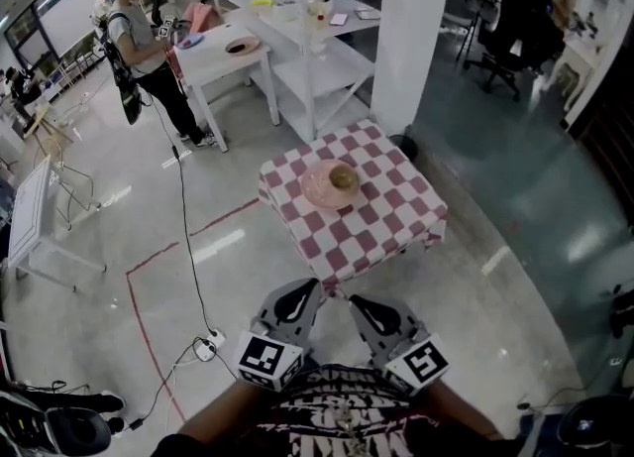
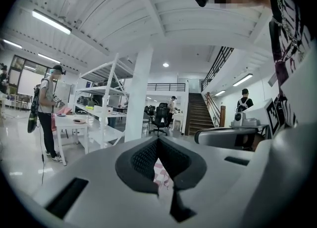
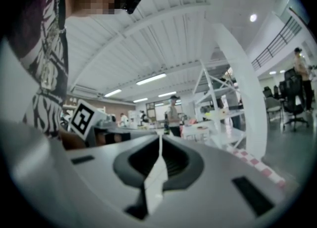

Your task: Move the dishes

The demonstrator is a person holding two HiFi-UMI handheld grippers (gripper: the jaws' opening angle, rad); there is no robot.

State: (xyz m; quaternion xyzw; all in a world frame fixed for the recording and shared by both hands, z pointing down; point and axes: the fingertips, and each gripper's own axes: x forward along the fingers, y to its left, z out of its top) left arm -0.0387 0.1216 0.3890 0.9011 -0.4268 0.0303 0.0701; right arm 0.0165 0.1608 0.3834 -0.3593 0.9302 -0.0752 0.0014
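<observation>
On the checked desk: a pink plate [image 1: 319, 192] lies near the middle of the red-and-white cloth of the checked desk [image 1: 396, 232]. A small brown round thing [image 1: 344, 177] sits on the plate's right half. Whether it is a bowl or food I cannot tell.
Left claw: the left claw [image 1: 305, 292] is pressed together with nothing in it. It is held low in front of the person, short of the desk's near edge and well apart from the plate.
Right claw: the right claw [image 1: 361, 304] is also pressed together and empty. It sits just beside the left one, pointing the same way.
Head view alone: only this view shows the plate and the whole desk top. It also shows red tape lines [image 1: 158, 257] and a power strip [image 1: 205, 348] with its cable on the grey floor.
Left gripper view alone: a sliver of the checked cloth [image 2: 161, 173] shows through the notch below the closed tips of the left claw [image 2: 158, 141]. Beyond are a staircase [image 2: 198, 115] and a person with a backpack [image 2: 243, 104], which the head view does not show.
Right gripper view alone: the closed right claw [image 3: 159, 140] has the left claw's marker cube [image 3: 84, 115] to its left. An edge of the checked cloth [image 3: 257, 165] shows at lower right.
Far side: a white desk [image 1: 213, 68] carries another pink plate [image 1: 242, 46] and a blue plate [image 1: 190, 41]. A standing person [image 1: 139, 39] is beside it. White shelves [image 1: 317, 58] and a white pillar [image 1: 411, 39] stand near it.
</observation>
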